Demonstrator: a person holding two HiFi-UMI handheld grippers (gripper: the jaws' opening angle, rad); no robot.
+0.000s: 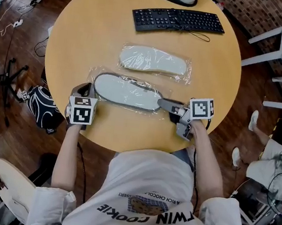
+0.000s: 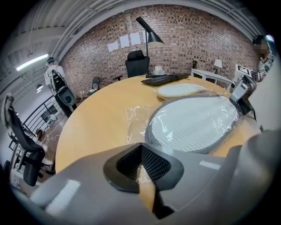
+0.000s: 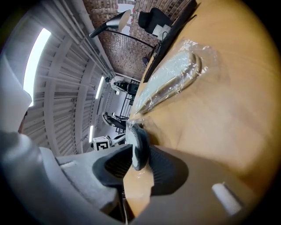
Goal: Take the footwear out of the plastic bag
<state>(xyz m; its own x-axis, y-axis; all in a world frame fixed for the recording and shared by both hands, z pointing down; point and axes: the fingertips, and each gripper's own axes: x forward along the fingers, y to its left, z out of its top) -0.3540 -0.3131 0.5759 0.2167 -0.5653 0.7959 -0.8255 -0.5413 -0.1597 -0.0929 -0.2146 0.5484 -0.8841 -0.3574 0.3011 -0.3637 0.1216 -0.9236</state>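
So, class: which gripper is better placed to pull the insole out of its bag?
Probably the right gripper: its jaws sit on the insole at its end; the left gripper only pinches the bag.

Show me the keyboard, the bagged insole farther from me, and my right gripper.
keyboard (image 1: 178,21): head view, middle of its rows of keys.
far bagged insole (image 1: 152,61): head view, centre of its white surface under the plastic.
right gripper (image 1: 162,105): head view, midway between its fingertips.
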